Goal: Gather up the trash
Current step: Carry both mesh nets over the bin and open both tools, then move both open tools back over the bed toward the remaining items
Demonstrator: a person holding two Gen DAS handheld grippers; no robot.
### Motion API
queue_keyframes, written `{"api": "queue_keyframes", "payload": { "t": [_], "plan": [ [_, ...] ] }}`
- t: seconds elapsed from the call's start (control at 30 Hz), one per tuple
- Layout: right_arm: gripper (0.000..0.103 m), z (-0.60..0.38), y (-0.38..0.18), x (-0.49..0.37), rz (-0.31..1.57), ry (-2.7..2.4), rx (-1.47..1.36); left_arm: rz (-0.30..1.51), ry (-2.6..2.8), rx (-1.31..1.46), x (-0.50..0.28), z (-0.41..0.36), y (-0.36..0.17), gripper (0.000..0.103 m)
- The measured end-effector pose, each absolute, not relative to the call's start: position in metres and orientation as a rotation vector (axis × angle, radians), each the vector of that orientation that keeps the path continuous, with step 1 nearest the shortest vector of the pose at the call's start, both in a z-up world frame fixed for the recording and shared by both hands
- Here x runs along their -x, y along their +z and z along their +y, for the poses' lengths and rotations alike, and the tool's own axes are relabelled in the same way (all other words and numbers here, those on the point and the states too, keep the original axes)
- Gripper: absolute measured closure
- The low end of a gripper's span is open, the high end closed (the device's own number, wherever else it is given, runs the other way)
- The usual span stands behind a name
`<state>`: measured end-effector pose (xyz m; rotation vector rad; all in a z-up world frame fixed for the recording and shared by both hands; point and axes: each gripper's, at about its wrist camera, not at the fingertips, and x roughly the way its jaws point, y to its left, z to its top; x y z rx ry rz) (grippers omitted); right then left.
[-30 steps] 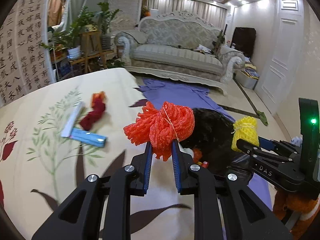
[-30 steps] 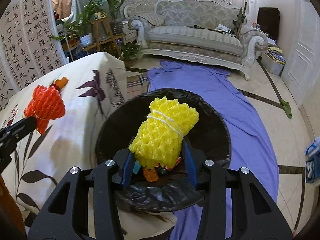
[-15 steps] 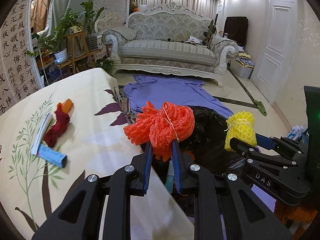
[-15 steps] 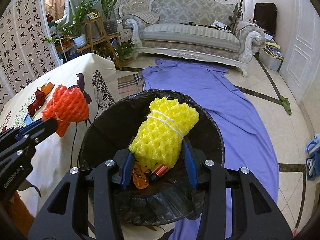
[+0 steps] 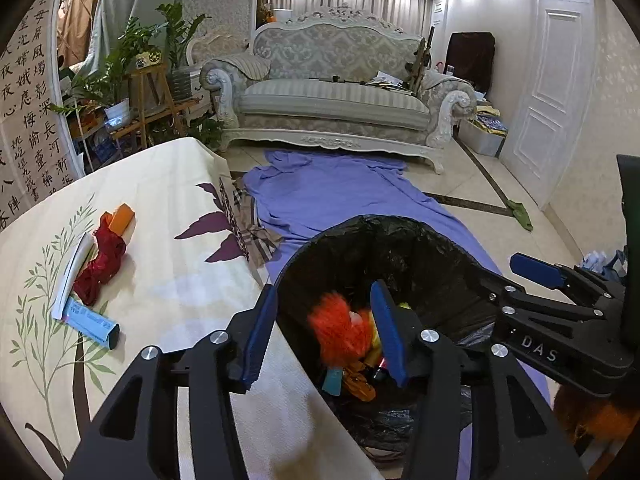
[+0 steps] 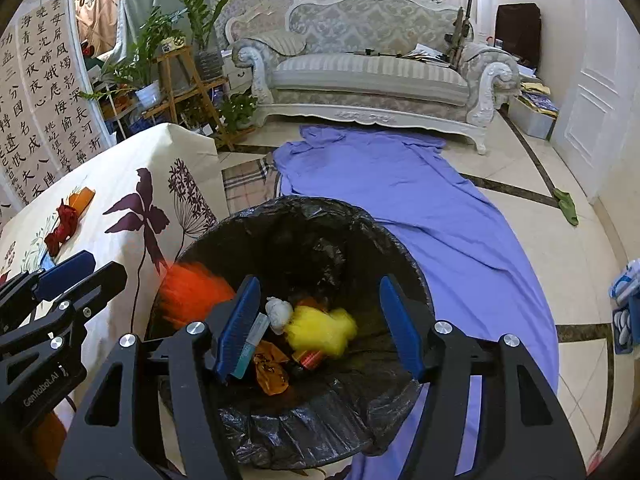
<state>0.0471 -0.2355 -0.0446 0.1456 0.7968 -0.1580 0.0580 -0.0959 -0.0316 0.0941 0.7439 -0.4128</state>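
With the left gripper (image 5: 324,336) and right gripper (image 6: 316,326) both opening over the black-lined bin (image 6: 360,216), orange foam net (image 5: 340,332) and yellow foam net (image 6: 322,330) drop free inside; we should spread fully before withdrawing.

bin mouth (image 6: 352,216) open, table edge (image 5: 256,280) beside

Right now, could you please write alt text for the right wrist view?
The right gripper is opening above a black-lined trash bin, a blurred yellow foam net dropping inside. A blurred orange foam net falls at the bin's left edge.
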Motion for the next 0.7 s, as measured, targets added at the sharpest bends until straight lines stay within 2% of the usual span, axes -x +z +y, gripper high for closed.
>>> {"api": "queue_keyframes", "payload": {
  "t": [0.43,0.7],
  "plan": [
    [0.042,-0.198,-0.028,-0.044,0.779,-0.09,-0.109,0.751,-0.318,-0.033,-0.05,-0.039,-0.021,0.039],
    [0.042,-0.129,-0.024,-0.057,0.783,0.062,-0.047,0.759,-0.175,-0.013,-0.04,0.026,-0.022,0.038]
  ]
}}
